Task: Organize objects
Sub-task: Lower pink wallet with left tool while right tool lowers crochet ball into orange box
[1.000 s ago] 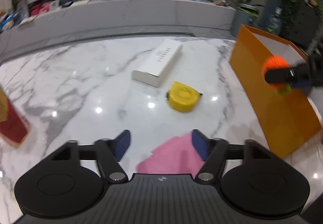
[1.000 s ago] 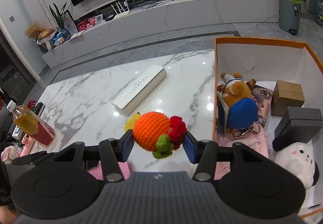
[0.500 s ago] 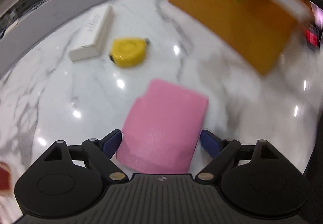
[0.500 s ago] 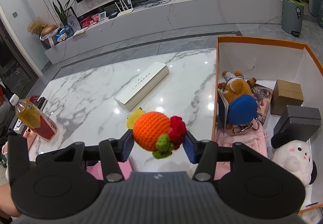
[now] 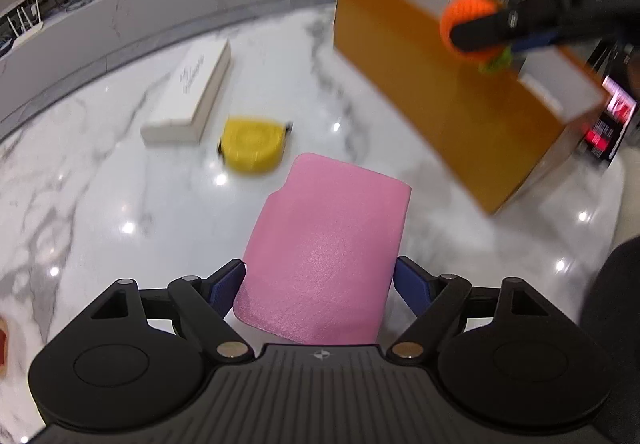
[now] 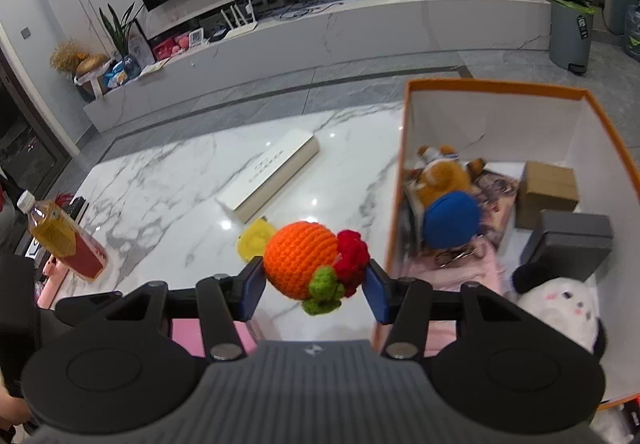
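1. The orange box (image 6: pixel 404 180) is the landmark; its top stands open, and its side wall blocks level entry from the marble table (image 5: pixel 100 204).
2. Inside, the far end is bare floor; soft toys (image 6: pixel 560 304), a brown carton (image 6: pixel 548 192) and a grey case (image 6: pixel 572 240) crowd the rest.
3. Left of the box lie a yellow tape measure (image 5: pixel 252 142) and a long white box (image 5: pixel 192 88), bare marble between.
4. Far left of the box, a bottle (image 6: pixel 60 236) stands at the table edge.

Tape measure (image 5: pixel 251 144) between long box (image 5: pixel 191 89) and wallet (image 5: pixel 324 248)
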A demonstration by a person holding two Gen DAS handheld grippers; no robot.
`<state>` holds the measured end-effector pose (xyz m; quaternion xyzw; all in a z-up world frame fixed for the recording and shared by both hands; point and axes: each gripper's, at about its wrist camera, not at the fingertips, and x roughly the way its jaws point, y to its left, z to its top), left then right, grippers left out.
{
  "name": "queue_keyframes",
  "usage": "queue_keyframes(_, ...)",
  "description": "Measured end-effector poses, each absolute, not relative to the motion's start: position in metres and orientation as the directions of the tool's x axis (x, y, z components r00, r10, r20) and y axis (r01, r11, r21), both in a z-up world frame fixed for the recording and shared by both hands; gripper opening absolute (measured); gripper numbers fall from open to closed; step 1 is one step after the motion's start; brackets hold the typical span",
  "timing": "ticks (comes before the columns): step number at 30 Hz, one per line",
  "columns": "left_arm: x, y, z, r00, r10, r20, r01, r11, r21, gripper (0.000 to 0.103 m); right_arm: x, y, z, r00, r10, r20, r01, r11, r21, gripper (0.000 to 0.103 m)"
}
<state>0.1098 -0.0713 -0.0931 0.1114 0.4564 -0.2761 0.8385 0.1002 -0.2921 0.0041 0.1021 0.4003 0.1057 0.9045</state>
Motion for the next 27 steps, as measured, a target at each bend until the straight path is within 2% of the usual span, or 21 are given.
queue_keyframes(14,0.119,-0.149,-0.003,0.485,-0.542,-0.686,0.664,0.739,-0.114,0.094,0.082,-0.361,0.028,0.722,0.177,-0.669,0.015,0.963,0.270,0.054)
queue_keyframes(19,0.124,-0.199,0.002,0.461,-0.565,-0.684,0.716,0.692,-0.090,0.094,0.078,-0.398,0.022,0.725,0.112,-0.679,0.114,0.953,0.279,0.054)
queue_keyframes(27,0.136,-0.261,-0.020,0.406,-0.544,-0.734,0.771,0.636,-0.044,0.094,0.075,-0.436,0.014,0.707,0.022,-0.706,0.215,0.946,0.244,0.054)
